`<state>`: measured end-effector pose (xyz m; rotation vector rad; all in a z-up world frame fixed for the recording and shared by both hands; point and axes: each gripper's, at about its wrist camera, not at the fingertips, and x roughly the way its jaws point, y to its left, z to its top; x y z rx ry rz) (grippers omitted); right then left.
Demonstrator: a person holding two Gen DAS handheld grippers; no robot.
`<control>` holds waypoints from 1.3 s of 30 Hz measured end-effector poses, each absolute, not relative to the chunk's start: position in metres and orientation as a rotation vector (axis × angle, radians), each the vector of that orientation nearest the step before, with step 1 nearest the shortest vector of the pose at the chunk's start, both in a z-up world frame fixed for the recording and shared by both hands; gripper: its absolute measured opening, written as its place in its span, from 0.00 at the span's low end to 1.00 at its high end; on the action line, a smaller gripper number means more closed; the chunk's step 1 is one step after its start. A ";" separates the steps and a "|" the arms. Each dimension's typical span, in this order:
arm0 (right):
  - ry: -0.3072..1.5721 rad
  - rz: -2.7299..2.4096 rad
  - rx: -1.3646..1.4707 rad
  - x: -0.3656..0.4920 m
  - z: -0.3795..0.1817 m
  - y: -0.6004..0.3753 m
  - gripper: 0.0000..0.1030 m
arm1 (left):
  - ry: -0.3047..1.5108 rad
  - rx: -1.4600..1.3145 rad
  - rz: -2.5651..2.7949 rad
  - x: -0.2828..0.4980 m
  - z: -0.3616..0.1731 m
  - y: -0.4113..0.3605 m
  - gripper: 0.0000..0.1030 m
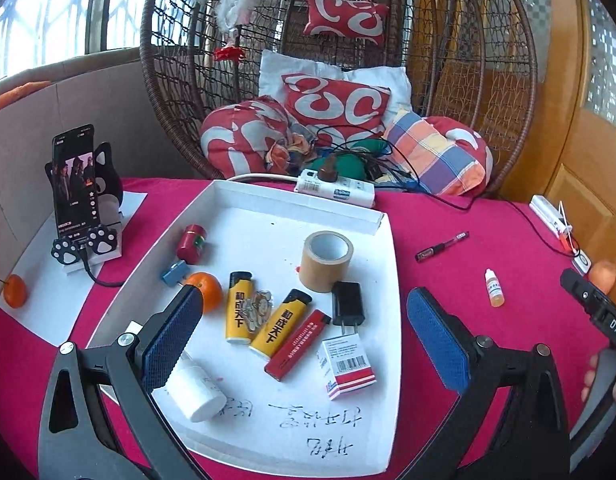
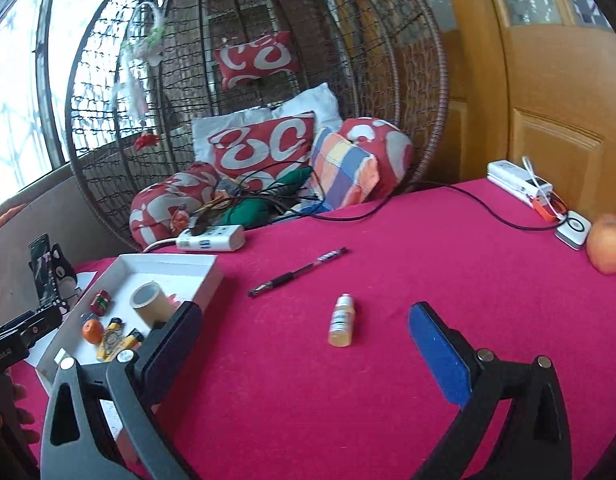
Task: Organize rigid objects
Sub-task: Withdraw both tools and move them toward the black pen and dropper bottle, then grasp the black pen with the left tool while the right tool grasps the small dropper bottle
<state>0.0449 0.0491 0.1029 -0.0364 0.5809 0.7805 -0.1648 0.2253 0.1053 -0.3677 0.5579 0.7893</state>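
Your left gripper (image 1: pixel 304 344) hangs over the near half of the white tray (image 1: pixel 389 264), its blue pads spread wide with nothing between them. Inside the tray, below that gripper, lie two yellow lighters (image 1: pixel 238 306), a red lighter (image 1: pixel 298 344), a black charger plug (image 1: pixel 347 303) and a small red-and-white box (image 1: pixel 347 364); a roll of brown tape (image 1: pixel 325 261) stands upright toward the tray's far side, an orange (image 1: pixel 208 290) sits by its left side just beyond your left pad, and a white bottle (image 1: pixel 196 392) lies on its side near the front left corner, partly hidden by that pad. There is something shiny between the two yellow lighters, possibly a keyring, but the view is too blurred to be sure. Your right gripper (image 2: pixel 304 344) is also wide open and empty, held above the pink cloth (image 2: pixel 387 400) well to the right of the tray. A small dropper bottle (image 2: pixel 341 320) with orange liquid lies on the cloth outside the tray, between your right gripper's fingers in that view but clear of both pads. A black pen (image 2: pixel 298 272) lies on the cloth beyond it, also right of the tray.
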 end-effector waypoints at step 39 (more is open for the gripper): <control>0.903 0.880 -0.059 0.154 0.025 0.045 0.18 | 0.839 -0.129 0.371 0.119 0.059 0.216 1.00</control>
